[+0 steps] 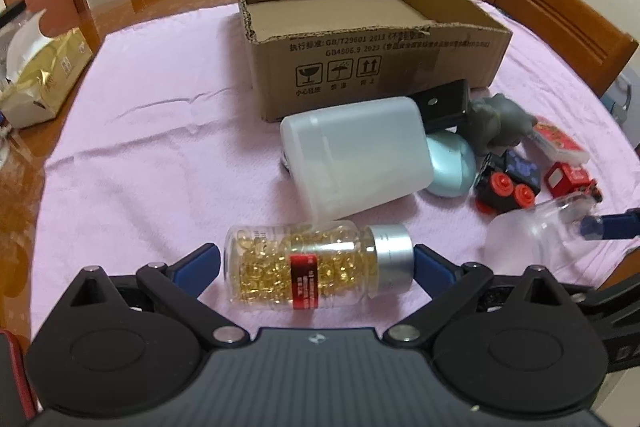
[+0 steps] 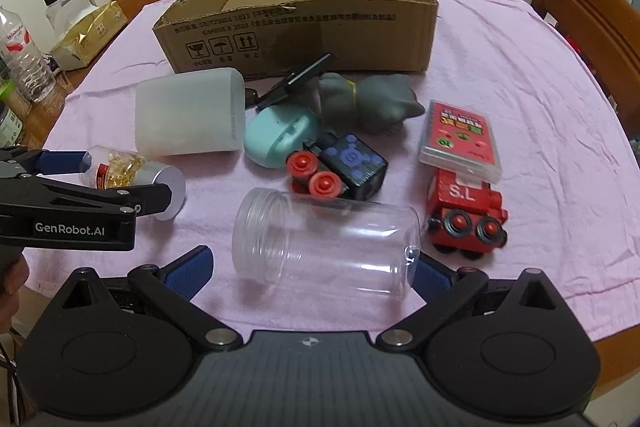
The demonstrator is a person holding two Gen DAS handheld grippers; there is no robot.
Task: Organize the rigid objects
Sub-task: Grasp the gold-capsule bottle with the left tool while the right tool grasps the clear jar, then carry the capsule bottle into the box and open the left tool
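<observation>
- Over the pink cloth (image 1: 140, 115), your left gripper (image 1: 316, 261) stands wide open astride a capsule bottle (image 1: 316, 267) lying on its side; the blue pads flank its base and silver cap, and whether they touch cannot be told.
- Beside it, your right gripper (image 2: 312, 267) is equally spread around a clear jar (image 2: 328, 243), also on its side, mouth toward the left pad; nothing is gripped yet.
- Just beyond lie a frosted white tub (image 2: 188, 111), a teal case (image 2: 280, 137), a black toy train (image 2: 340, 173), a red toy train (image 2: 466, 211), a card box (image 2: 460, 139) and a grey figurine (image 2: 372, 103).
- Farther back, the cardboard box (image 2: 304, 27) sits open and appears empty.
- The step looks like the first pickup, both hands at once: close each pair of pads squarely, lengthwise, then lift clear of the clutter and carry to the box.
</observation>
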